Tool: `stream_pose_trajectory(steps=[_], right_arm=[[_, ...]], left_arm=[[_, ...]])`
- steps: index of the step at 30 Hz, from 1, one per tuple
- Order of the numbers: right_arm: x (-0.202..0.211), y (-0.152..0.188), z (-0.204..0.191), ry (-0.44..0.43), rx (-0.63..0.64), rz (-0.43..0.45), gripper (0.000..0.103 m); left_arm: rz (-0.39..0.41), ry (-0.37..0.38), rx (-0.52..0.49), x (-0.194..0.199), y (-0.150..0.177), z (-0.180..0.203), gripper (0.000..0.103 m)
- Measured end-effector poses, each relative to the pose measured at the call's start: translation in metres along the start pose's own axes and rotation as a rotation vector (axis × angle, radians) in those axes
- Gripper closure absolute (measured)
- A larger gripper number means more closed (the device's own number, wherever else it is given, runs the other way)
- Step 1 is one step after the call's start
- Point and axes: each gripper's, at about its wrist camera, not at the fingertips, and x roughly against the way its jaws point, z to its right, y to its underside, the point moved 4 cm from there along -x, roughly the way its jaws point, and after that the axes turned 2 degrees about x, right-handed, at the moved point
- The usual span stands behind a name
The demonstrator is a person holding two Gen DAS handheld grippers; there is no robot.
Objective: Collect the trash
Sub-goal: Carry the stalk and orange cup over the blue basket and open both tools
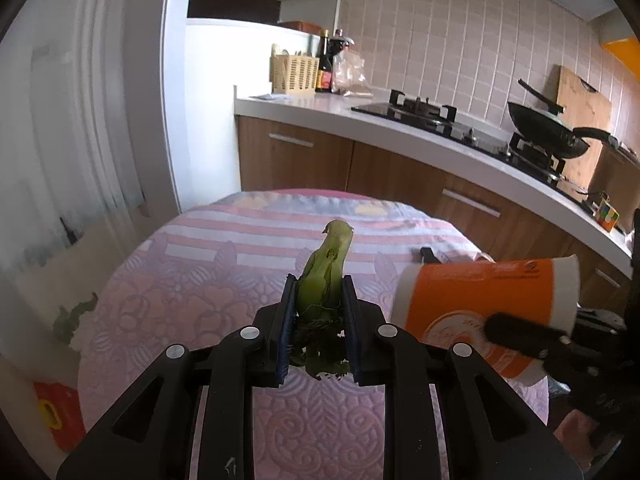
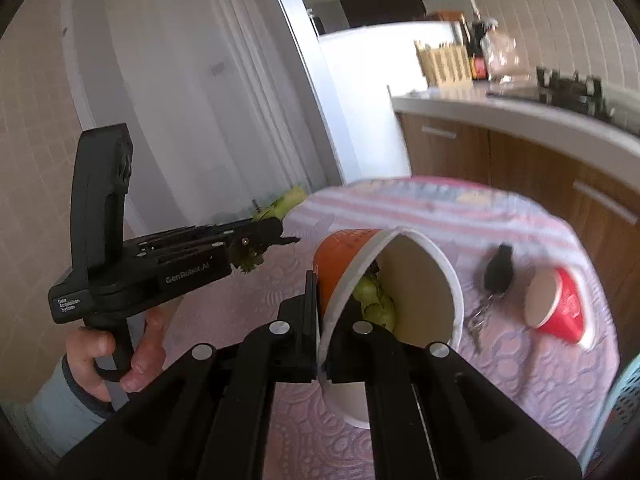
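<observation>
My left gripper (image 1: 318, 300) is shut on a green vegetable scrap (image 1: 326, 268), its pale stalk pointing up above the pink patterned tablecloth (image 1: 192, 288). In the right wrist view the left gripper (image 2: 276, 236) hangs at the left with the scrap (image 2: 286, 204) in it. My right gripper (image 2: 326, 312) is shut on the rim of an orange and white paper cup (image 2: 416, 280), tilted on its side, with green scraps (image 2: 376, 304) inside. The cup (image 1: 480, 296) shows at the right of the left wrist view.
A red paper cup (image 2: 560, 308) lies on its side on the table at the right, beside a set of keys with a black fob (image 2: 496, 272). A kitchen counter (image 1: 400, 120) with a stove and a wok (image 1: 548, 132) runs behind. A blue basket (image 2: 624, 408) stands at the table's right edge.
</observation>
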Motion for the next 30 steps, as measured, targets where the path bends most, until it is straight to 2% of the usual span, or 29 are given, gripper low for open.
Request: stream_pose_trajectory(steps=[6,11,14,22,30], right_arm=[[0.037,-0.012,0.002,0.126,0.049,0.073,0.102],[0.089,-0.013,0.025,0.273,0.050,0.141,0.102],[0.110,-0.006,0.043,0.341,0.038,0.150,0.102],[0.154,0.039,0.117,0.578,-0.051,0.111,0.102],[0.212,0.095,0.192,0.672,-0.239,0.112,0.102]], left_arm=[[0.022,0.041,-0.005,0.006,-0.006,0.016,0.083],[0.035,0.110,-0.028,0.007,-0.009,0.050,0.083],[0.043,0.161,-0.044,0.007,-0.009,0.077,0.083],[0.033,0.305,-0.142,0.000,0.000,0.167,0.083],[-0.048,0.456,-0.266,-0.027,0.027,0.276,0.083]])
